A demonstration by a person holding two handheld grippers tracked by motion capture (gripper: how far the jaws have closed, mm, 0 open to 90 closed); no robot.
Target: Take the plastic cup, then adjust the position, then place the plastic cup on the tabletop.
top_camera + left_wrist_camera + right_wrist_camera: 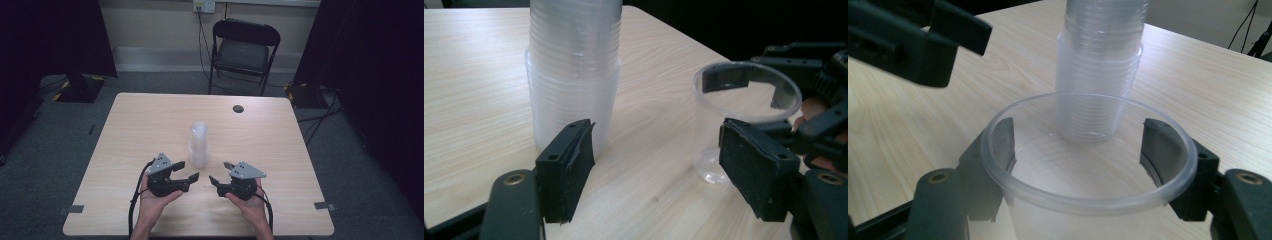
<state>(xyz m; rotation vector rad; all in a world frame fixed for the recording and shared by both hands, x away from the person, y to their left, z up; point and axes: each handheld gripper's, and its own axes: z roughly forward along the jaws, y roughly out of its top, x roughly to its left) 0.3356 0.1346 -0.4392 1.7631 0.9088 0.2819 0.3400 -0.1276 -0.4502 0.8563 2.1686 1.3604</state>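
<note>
right gripper (1088, 165): jaws clamped on either side of a single clear plastic cup (1088, 200), upright on the pale wooden table (140, 130) | left gripper (664, 165): jaws spread wide, nothing between them | tall stack of clear plastic cups (199, 145): table centre, just beyond both grippers, apart from the single cup
</note>
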